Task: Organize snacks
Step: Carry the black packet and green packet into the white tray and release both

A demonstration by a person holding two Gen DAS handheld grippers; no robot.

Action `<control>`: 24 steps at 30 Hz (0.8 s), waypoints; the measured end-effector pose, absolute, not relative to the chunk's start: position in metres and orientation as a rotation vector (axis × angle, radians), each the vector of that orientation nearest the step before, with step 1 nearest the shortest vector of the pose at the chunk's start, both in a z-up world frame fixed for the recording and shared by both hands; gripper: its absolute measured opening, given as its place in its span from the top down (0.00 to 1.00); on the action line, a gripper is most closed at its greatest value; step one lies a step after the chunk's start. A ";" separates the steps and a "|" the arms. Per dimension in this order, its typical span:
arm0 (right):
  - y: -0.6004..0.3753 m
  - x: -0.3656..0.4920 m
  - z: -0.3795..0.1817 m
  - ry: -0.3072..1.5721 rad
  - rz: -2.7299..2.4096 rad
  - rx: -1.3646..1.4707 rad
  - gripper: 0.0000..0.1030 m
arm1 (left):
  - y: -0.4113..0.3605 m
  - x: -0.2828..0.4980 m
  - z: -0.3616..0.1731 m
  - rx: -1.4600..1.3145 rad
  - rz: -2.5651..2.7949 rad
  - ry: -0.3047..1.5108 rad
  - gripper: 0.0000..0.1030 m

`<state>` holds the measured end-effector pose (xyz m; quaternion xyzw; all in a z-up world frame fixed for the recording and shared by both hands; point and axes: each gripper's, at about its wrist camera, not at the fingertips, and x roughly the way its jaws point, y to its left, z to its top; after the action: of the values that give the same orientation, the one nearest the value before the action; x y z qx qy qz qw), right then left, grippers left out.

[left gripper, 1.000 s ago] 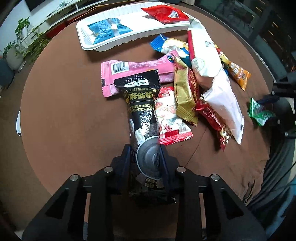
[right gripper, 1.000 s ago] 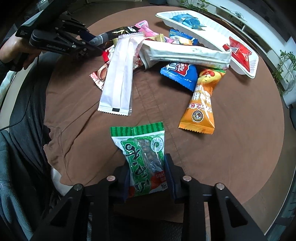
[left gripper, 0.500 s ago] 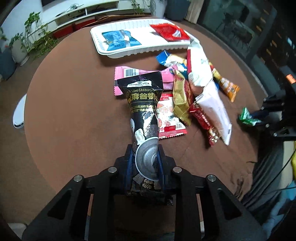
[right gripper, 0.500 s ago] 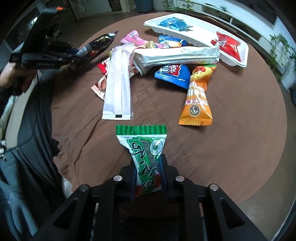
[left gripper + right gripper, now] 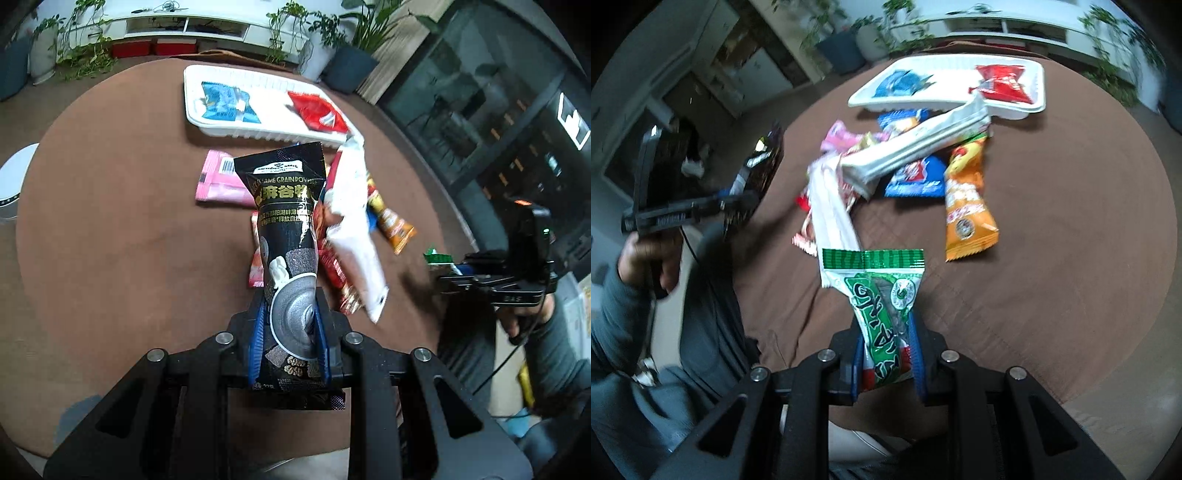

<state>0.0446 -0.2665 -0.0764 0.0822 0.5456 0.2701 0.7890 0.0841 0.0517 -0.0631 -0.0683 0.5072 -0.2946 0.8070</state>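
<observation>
Snacks lie in a loose pile at the centre of the left wrist view on a round brown table, and two are already in the white tray at upper centre: a blue packet and a red packet. The left gripper is clamped on the lower end of a black pouch, which stands up from the jaws above the table, centre frame. The right gripper is clamped on the lower end of a green packet, centre of the right wrist view, also clear of the table. Both items appear light and soft; the film creases at the jaws and is likely slippery, so hold should be taken across a flat sealed end or low on the body, not on the puffed middle. The black pouch is longer and may sag or swing from an end grip. The contents are probably brittle; clamping force should stay moderate. A long white packet and an orange packet remain in the pile, overlapping their neighbours.
</observation>
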 end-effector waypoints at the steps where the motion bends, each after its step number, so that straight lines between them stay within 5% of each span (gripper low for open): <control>1: -0.270 0.048 -0.075 1.167 0.576 0.202 0.78 | 0.052 0.088 -0.061 -0.158 -0.634 1.078 0.79; 24: -0.387 0.188 0.004 0.862 0.303 0.593 0.78 | 0.019 0.232 0.031 -0.228 -0.674 0.898 0.79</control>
<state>0.1877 -0.3869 0.0041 0.2823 0.4098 0.1443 0.8553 0.2323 0.0187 0.0313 -0.1078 0.4250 -0.3191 0.8402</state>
